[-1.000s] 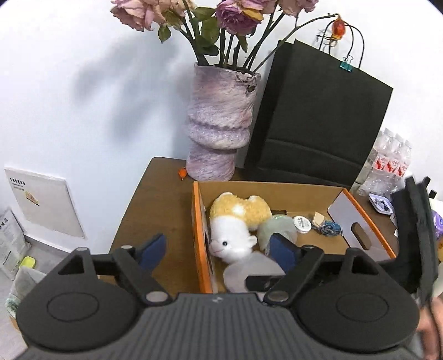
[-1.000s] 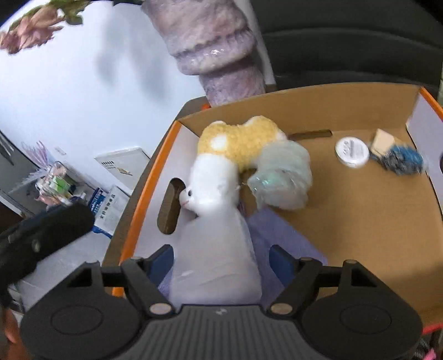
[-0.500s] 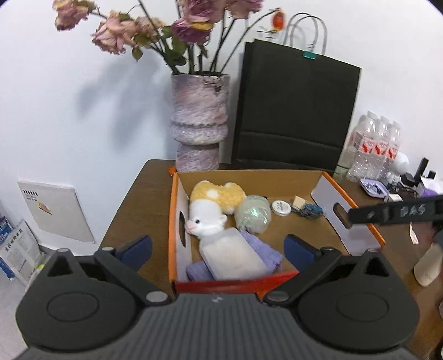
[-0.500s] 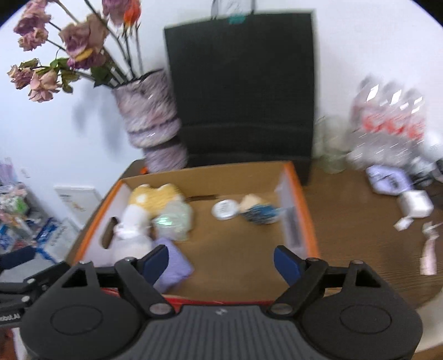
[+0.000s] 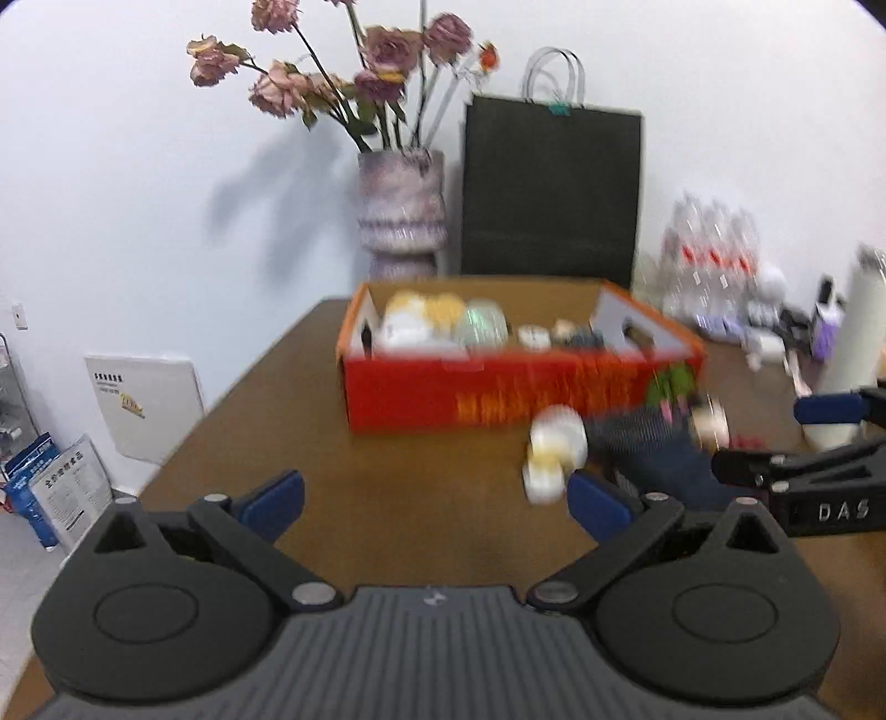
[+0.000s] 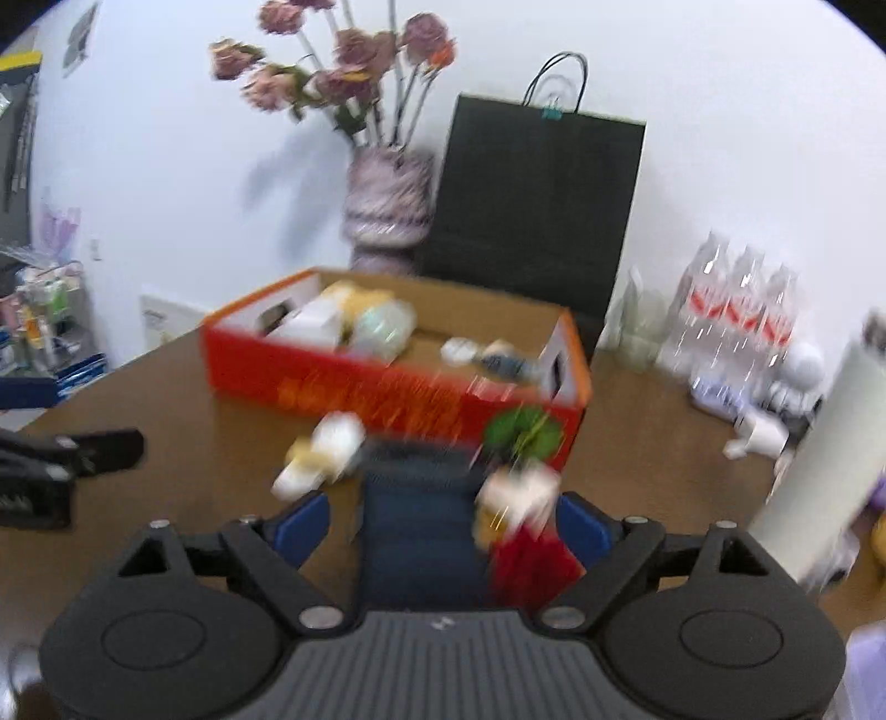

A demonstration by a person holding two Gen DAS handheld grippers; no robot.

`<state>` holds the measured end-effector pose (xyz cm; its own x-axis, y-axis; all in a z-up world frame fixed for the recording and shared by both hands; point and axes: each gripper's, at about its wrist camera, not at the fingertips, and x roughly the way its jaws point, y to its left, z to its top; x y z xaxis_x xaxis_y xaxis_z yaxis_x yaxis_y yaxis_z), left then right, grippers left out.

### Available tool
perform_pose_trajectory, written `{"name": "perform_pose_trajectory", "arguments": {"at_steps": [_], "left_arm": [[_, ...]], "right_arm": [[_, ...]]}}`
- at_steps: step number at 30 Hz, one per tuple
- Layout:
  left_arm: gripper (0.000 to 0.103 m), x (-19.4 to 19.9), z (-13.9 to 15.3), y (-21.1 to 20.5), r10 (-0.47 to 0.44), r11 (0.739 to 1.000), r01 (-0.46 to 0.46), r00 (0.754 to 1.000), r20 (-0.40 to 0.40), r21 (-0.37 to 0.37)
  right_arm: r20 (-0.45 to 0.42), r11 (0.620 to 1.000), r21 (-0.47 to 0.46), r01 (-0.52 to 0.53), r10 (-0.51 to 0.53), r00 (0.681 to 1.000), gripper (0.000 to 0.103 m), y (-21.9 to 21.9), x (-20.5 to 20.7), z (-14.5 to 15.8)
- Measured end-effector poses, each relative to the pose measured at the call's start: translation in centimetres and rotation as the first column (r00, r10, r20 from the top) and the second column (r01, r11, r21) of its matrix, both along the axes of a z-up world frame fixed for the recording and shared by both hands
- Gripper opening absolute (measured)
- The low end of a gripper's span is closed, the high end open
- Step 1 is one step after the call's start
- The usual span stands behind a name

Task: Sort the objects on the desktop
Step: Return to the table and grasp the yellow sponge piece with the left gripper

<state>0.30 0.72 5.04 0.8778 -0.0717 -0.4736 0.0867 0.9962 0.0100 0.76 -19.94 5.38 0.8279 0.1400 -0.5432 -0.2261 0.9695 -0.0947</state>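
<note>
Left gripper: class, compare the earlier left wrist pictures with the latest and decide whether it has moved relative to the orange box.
Yes. The left gripper has pulled back from the orange box.

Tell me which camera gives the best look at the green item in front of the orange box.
Right wrist view: the green item sits closer and larger, though blurred. Left wrist view shows it smaller, at the orange box corner.

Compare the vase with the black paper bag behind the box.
The vase is mottled purple and rounded; the black paper bag is plain black and flat-sided. The vase holds dried roses; the bag shows only white handles and a teal clip. The vase is narrower than the bag. Both stand upright against the wall, behind the orange box.
</note>
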Motion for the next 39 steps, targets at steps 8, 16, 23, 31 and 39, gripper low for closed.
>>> {"name": "perform_pose_trajectory", "arguments": {"at_steps": [8,16,23,31,39], "left_arm": [[0.103,-5.2,-4.0,-0.3,-0.064,0.998,0.061,0.993,-0.103,-0.030],[0.103,-4.5,-5.0,-1.1,-0.083,0.996,0.085,0.986,-0.144,0.010],[0.103,-3.1,-4.2,-1.4,-0.110,0.994,0.110,0.987,-0.114,0.001],[0.081,5.0,-1.9,-4.3,-0.274,0.962,0.274,0.960,-0.054,-0.017],[0.052,12.6,-3.7,-5.1,-0.322,0.947,0.318,0.934,-0.155,-0.050]], "right_arm": [[-0.048,0.990,0.143,-0.007,0.014,0.999,0.087,0.1,-7.5,-4.3],[-0.077,0.987,0.155,0.040,-0.029,0.997,0.085,-0.2,-7.3,-5.2],[-0.114,0.979,0.194,0.065,-0.043,0.993,0.085,-0.9,-6.7,-5.7],[-0.073,0.973,0.216,0.082,-0.068,0.995,0.085,-1.8,-6.6,-4.5],[-0.063,0.972,0.207,0.115,-0.104,0.993,0.084,-2.7,-5.7,-4.3]]}}
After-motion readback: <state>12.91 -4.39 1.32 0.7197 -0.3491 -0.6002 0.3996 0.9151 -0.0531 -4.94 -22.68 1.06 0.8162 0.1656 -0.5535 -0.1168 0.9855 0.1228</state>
